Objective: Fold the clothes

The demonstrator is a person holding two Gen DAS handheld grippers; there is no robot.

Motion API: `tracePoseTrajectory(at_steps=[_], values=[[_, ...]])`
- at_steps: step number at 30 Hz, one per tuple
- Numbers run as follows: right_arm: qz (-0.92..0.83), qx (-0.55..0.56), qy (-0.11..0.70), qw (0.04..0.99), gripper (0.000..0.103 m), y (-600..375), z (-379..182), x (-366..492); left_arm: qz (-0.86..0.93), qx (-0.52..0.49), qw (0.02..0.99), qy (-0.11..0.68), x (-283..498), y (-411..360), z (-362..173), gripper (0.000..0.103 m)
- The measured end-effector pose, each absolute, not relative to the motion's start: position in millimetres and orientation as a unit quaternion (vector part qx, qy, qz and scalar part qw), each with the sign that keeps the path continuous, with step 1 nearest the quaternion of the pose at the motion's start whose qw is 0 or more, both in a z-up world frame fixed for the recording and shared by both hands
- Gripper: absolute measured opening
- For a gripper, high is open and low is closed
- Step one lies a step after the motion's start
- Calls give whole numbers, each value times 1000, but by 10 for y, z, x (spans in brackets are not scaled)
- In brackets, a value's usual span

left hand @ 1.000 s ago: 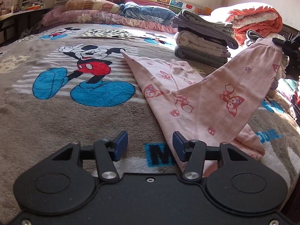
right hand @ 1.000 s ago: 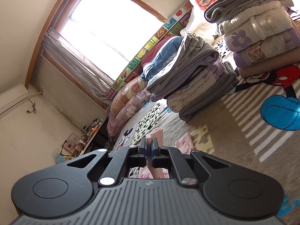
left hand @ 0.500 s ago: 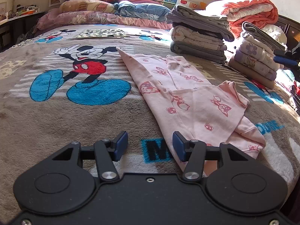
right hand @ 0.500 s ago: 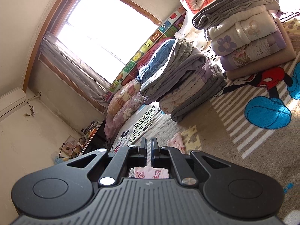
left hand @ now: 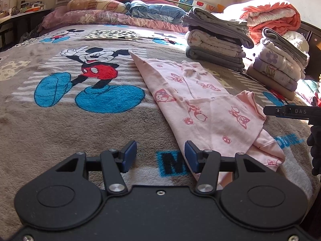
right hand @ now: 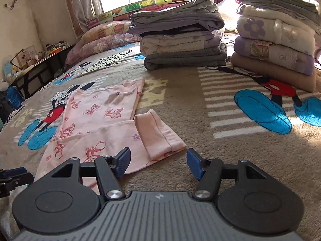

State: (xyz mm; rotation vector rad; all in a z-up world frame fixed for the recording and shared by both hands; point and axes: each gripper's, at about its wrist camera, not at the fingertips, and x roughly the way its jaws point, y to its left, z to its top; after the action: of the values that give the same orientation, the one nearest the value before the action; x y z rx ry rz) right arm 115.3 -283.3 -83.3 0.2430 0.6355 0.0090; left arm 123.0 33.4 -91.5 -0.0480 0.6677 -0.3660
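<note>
Released pink garment (left hand: 202,108), half-folded, flat

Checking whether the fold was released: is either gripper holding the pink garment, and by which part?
Neither. The left gripper and right gripper are both open and empty; the pink garment lies on the blanket.

Both cameras sit low over the bed (left hand: 60,124), each looking forward past its own jaws toward the window end. The left view looks across the pink garment (left hand: 200,110) from its near side, the right from beside its cuff. Both share that garment and the grey folded stack (right hand: 180,40).
</note>
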Motion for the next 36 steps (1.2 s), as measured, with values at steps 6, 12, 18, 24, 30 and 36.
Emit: tracePoseTrajectory(at_steps=[6, 12, 18, 24, 30, 36], values=[[23, 35, 312, 949, 62, -2718, -843, 1345, -180, -21, 927, 328, 1266, 313, -921, 52], [34, -17, 312, 949, 54, -2645, -867, 1501, -185, -21, 926, 329, 1303, 287, -916, 52], [3, 34, 285, 958, 42, -2957, -775, 1552, -188, -21, 925, 329, 1333, 272, -912, 52], [-6, 190, 283, 940, 44, -3425, -896, 1544, -193, -24, 925, 326, 1334, 263, -883, 52], [-43, 512, 200, 834, 46, -4132, -1344, 1308, -194, -27, 924, 328, 1339, 272, -878, 52], [11, 442, 266, 857, 49, -3850, -1296, 1291, -192, -32, 924, 329, 1350, 296, -878, 52]])
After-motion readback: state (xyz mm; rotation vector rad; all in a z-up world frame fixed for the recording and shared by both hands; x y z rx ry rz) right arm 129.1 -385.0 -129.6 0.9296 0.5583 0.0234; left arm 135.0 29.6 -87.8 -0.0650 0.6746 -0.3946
